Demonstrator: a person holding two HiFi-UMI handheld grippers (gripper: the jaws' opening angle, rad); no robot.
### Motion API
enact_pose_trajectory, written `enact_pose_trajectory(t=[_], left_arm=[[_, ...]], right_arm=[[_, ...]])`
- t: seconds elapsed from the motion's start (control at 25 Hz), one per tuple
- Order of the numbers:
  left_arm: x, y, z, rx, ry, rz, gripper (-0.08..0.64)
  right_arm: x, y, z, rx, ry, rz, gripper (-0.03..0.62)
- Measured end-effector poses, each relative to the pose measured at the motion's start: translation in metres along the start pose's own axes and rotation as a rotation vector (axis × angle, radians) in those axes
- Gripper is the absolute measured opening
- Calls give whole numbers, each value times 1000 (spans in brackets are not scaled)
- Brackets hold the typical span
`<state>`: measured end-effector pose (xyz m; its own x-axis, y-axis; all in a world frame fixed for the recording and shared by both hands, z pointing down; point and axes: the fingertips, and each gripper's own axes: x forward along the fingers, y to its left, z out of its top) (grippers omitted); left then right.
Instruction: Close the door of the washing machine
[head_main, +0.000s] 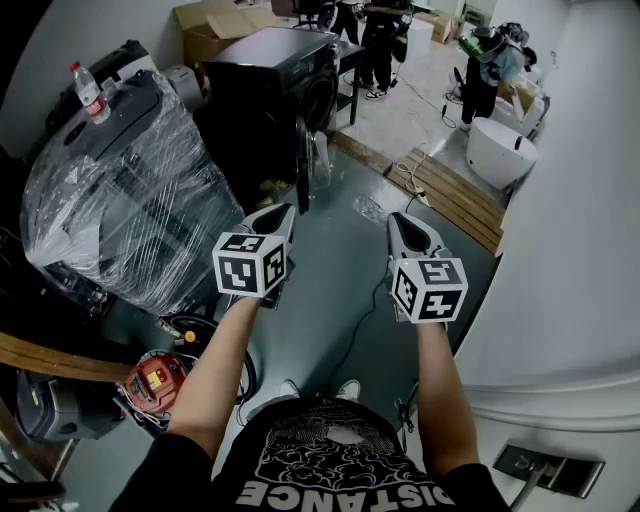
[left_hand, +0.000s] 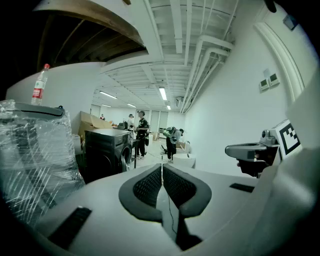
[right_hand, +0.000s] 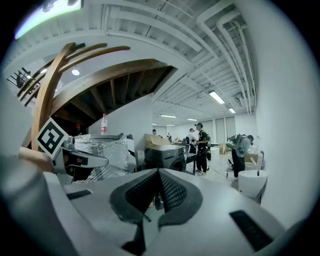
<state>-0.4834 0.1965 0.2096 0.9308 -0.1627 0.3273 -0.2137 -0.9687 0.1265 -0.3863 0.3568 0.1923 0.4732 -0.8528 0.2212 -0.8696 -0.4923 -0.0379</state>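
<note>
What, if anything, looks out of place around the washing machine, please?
The door of the washing machine stands open, swung out from its front. A water bottle also perches upright atop the plastic-wrapped appliance beside it.

The grey floor (head_main: 345, 235) bears the washing machine (head_main: 270, 90), a plastic-wrapped bulk (head_main: 120, 200) and, perhaps, wooden boards (head_main: 455, 200).

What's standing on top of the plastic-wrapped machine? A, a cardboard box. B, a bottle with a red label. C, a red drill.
B: a bottle with a red label stands upright on the wrapped machine.
</note>
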Motion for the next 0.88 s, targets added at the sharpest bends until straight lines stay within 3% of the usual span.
enact_pose_trajectory(t=[0.4,0.68,0.88], left_arm=[[17,-16,-5,-12,13,46,34],[24,-16,-9,-4,34,84,34],[33,3,-9,-9,36,99,34]], right_arm=[[10,-9,-12,-39,53,64,21],[23,-16,-15,31,36,99,23],[51,-3,-15,31,43,138,23]])
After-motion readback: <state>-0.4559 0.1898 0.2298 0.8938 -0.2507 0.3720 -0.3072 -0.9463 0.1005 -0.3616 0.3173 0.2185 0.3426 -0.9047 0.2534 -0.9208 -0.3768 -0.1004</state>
